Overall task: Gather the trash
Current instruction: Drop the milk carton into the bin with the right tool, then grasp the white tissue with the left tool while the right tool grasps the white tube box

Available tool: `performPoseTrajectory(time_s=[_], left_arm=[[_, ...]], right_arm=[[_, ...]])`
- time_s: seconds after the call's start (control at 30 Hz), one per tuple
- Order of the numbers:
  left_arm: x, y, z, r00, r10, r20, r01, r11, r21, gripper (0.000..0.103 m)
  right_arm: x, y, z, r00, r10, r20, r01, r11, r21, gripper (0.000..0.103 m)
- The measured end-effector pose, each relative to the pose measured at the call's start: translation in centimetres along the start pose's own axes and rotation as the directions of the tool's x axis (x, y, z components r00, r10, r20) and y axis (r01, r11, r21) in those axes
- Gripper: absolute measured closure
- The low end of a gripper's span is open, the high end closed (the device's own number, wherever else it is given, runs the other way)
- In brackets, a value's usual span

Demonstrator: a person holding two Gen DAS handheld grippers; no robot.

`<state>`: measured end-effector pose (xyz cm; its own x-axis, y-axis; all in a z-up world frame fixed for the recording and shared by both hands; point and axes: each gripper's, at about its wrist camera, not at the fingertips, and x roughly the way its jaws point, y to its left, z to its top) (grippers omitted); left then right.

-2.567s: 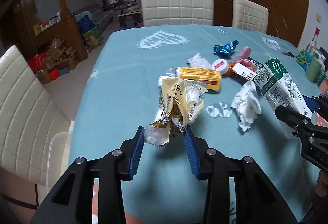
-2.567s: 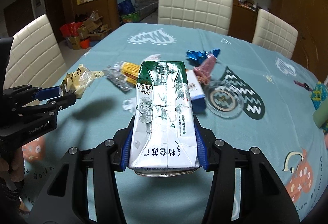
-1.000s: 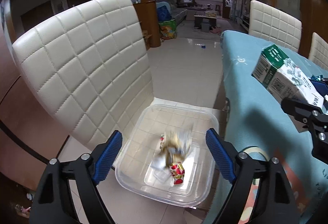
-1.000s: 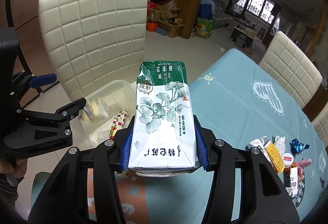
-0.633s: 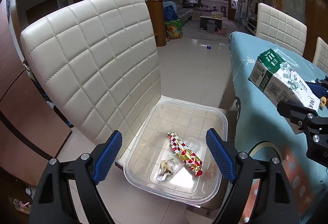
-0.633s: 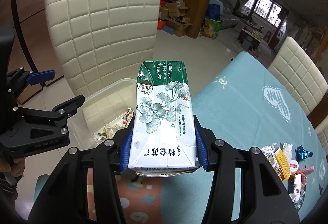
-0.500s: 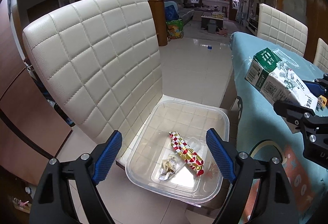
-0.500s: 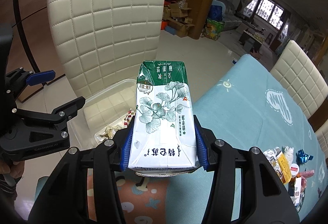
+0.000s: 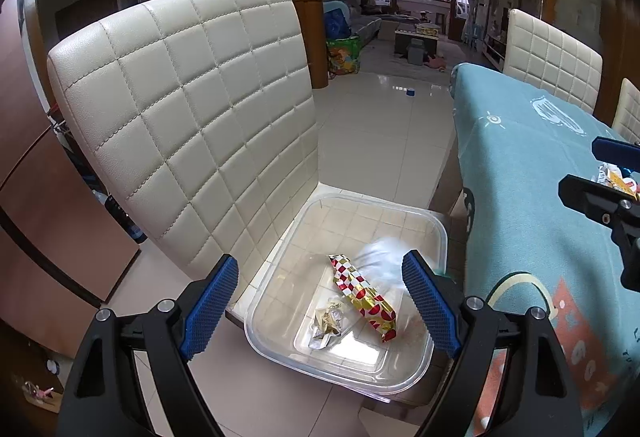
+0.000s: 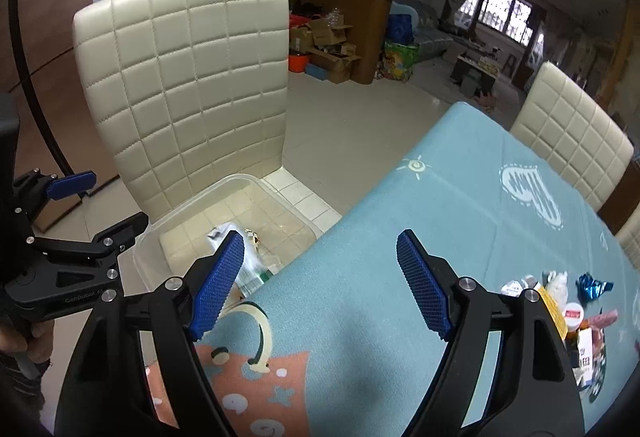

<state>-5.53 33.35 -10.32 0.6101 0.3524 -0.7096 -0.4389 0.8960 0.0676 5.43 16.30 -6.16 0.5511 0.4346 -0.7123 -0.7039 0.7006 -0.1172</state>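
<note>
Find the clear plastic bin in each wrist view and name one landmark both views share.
Left wrist: bin at lower centre, on the chair seat.
Right wrist: bin at lower left, partly behind the right tool's left finger.
Shared landmark: the quilted white chair behind it.

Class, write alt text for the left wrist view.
An open left claw hangs over a clear plastic bin on a cream quilted chair. The bin holds a red-and-gold wrapper, crumpled foil and a blurred white carton.

blurred: carton [image 9: 378, 261] in bin [image 9: 280, 301] | half-hidden: carton behind hand-held gripper finger [image 10: 218, 277]
</note>
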Motion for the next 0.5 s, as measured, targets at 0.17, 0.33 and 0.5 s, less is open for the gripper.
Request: performPoseTrajectory(time_s=[0.17,0.33,0.5], left_arm=[[-0.6,-1.3,0.4,1.000,-0.013,0.010,0.013,1.000,0.025,0.021],[-1.1,-3.8,1.0,0.999,-0.044,0.010,0.044,0.997,0.059,0.021],[-1.7,-7.4,1.3,0.996,-0.085,0.004,0.084,0.989,0.121,0.021]], right_arm=[[-1.2,-1.9,-1.3,1.000,-0.017,0.004,0.017,0.999,0.034,0.024],[-2.1,-4.8,-3.1,0.999,-0.042,-0.014,0.043,0.995,0.093,0.024],[-3.6,-8.2,-5.4,0.996,-0.087,-0.019,0.089,0.985,0.149,0.024]])
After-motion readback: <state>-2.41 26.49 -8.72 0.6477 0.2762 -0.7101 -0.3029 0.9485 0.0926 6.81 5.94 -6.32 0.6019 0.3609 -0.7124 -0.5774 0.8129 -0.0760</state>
